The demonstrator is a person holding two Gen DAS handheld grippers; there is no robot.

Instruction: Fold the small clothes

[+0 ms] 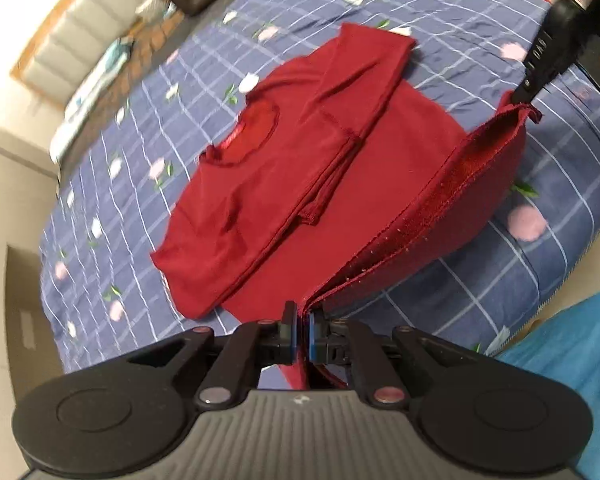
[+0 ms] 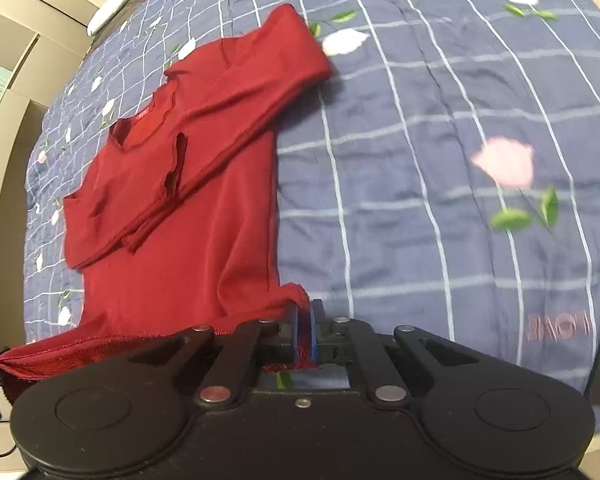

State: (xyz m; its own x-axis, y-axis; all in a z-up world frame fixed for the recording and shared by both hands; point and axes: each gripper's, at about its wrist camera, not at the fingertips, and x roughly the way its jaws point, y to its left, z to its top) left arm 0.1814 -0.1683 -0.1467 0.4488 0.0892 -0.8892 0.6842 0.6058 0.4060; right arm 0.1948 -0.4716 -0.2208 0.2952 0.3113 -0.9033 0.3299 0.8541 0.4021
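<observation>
Red shirt (image 1: 340, 184) lies on the bed (image 1: 500, 280), sleeves folded in, hem lifted. Hem corners are pinched by left gripper (image 1: 302, 332) and right gripper (image 2: 304, 330). Hem should be carried level toward 12 o'clock, kept taut, laid at collar (image 2: 148, 128).

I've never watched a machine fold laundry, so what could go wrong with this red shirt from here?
The left tool and right tool each pinch only a thin corner of the red shirt's hem, so a corner might slip free. The sleeves lie loosely folded on the chest and could shift when the hem comes over them.
</observation>
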